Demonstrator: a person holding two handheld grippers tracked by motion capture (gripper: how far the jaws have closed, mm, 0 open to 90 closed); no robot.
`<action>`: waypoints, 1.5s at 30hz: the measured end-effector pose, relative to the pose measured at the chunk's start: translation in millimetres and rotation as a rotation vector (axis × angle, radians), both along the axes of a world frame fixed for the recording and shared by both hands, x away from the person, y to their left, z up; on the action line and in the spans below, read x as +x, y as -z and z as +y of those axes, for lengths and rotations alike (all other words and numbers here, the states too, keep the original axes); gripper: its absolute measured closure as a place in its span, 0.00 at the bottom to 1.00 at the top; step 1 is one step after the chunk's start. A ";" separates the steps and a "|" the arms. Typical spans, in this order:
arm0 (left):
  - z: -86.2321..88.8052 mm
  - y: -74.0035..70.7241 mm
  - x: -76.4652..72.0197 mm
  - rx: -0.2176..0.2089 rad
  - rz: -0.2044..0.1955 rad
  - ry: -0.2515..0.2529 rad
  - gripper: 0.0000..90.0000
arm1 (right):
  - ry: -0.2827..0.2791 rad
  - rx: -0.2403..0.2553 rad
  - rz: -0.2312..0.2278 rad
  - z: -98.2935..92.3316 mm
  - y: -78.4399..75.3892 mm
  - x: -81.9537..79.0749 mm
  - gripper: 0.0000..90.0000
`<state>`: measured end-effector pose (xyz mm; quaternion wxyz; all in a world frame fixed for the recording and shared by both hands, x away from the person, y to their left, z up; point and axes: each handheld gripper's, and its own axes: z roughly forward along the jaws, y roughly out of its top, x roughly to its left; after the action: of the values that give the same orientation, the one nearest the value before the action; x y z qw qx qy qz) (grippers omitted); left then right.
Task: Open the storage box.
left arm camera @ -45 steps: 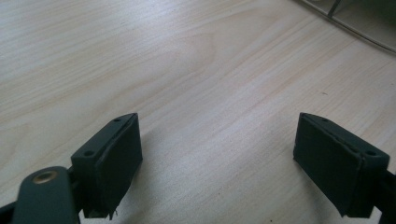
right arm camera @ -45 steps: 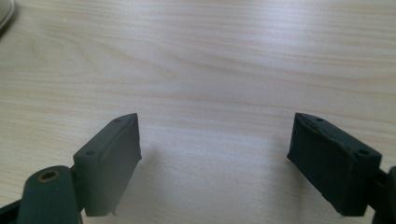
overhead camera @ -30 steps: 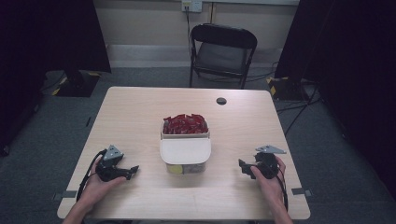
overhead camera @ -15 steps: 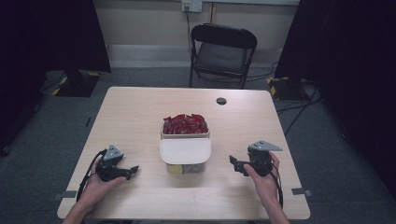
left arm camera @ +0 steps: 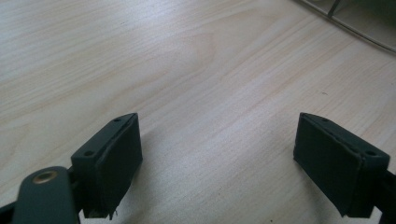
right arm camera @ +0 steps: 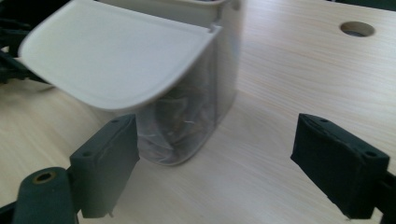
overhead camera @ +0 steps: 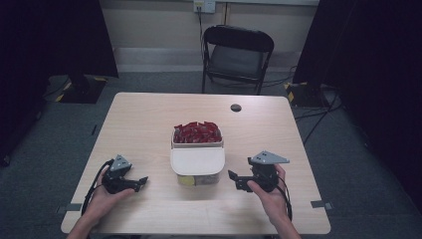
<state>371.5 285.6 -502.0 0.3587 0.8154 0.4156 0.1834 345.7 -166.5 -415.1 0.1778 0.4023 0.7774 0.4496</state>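
A clear plastic container (overhead camera: pixel 197 175) stands at the table's middle, filled with red pieces (overhead camera: pixel 196 132). Its white lid (overhead camera: pixel 197 161) is flipped open toward the near side. My left gripper (overhead camera: pixel 142 181) rests on the table left of the container, jaws open over bare wood (left arm camera: pixel 219 116). My right gripper (overhead camera: pixel 234 178) is held just right of the container and points at it. Its jaws have just been opening and nothing is between them. In the right gripper view the container (right arm camera: pixel 205 93) and lid (right arm camera: pixel 112 56) sit close ahead of the open right gripper (right arm camera: pixel 217 158).
A round cable hole (overhead camera: pixel 236 107) lies in the wooden table (overhead camera: pixel 144 119) beyond the container, seen also as the hole (right arm camera: pixel 357 29) at upper right. A black folding chair (overhead camera: pixel 238 55) stands behind the table's far edge. Dark curtains flank the room.
My right gripper has moved left toward the container and risen a little. The left gripper has stayed in place.
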 end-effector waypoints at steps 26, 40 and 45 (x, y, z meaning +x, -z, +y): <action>-0.3 0.1 0.2 -0.004 0.000 -0.003 0.16 | -0.106 0.013 0.054 42.0 28.0 19.1 0.15; -0.2 0.1 0.2 -0.004 0.000 -0.002 0.16 | -0.118 0.029 0.039 49.6 22.7 17.4 0.17; -0.3 0.1 0.2 -0.003 0.001 -0.003 0.16 | -0.125 0.028 0.033 50.5 20.1 17.7 0.17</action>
<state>371.7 285.4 -502.1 0.3598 0.8143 0.4171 0.1829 363.4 -116.0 -435.2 0.1307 0.3629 0.7974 0.4641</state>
